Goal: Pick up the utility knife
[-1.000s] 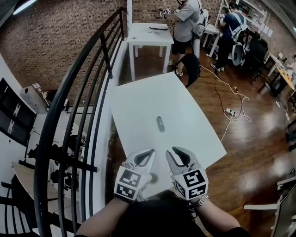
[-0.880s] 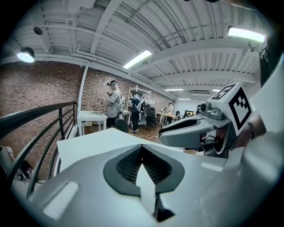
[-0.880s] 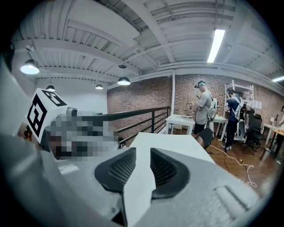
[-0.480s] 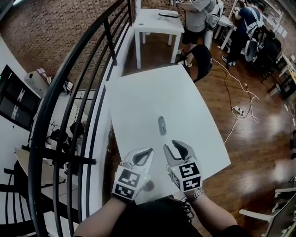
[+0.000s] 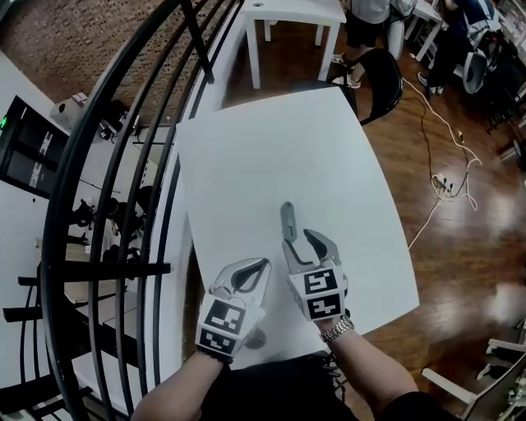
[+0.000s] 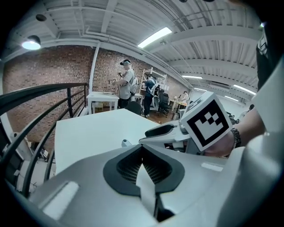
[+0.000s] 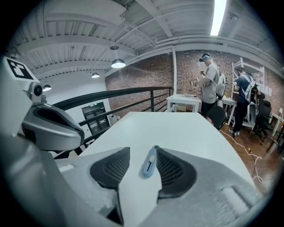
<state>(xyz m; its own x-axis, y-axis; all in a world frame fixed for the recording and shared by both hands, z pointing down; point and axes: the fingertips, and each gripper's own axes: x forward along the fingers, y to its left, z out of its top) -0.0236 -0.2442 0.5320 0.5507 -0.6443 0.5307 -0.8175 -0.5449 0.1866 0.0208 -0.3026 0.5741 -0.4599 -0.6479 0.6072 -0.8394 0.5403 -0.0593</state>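
Note:
The grey utility knife point(image 5: 286, 218) lies flat on the white table point(image 5: 246, 164), pointing away from me. My right gripper point(image 5: 297, 240) sits at the knife's near end with its jaws opening. In the right gripper view the knife point(image 7: 148, 165) lies between the two pads, close to the right one, and is not clamped. My left gripper point(image 5: 263, 266) hovers just left of it, over bare table near the front edge. Its fingertips meet with nothing between them point(image 6: 142, 145).
A black curved railing point(image 5: 123, 189) runs along the table's left side above a drop. A black chair point(image 5: 380, 74) stands at the table's far right corner, with a second white table point(image 5: 296, 12) beyond. Cables point(image 5: 444, 177) lie on the wooden floor to the right.
Both grippers have moved forward and down over the table. The right one has reached the knife's near end and its jaws stand wider apart than before.

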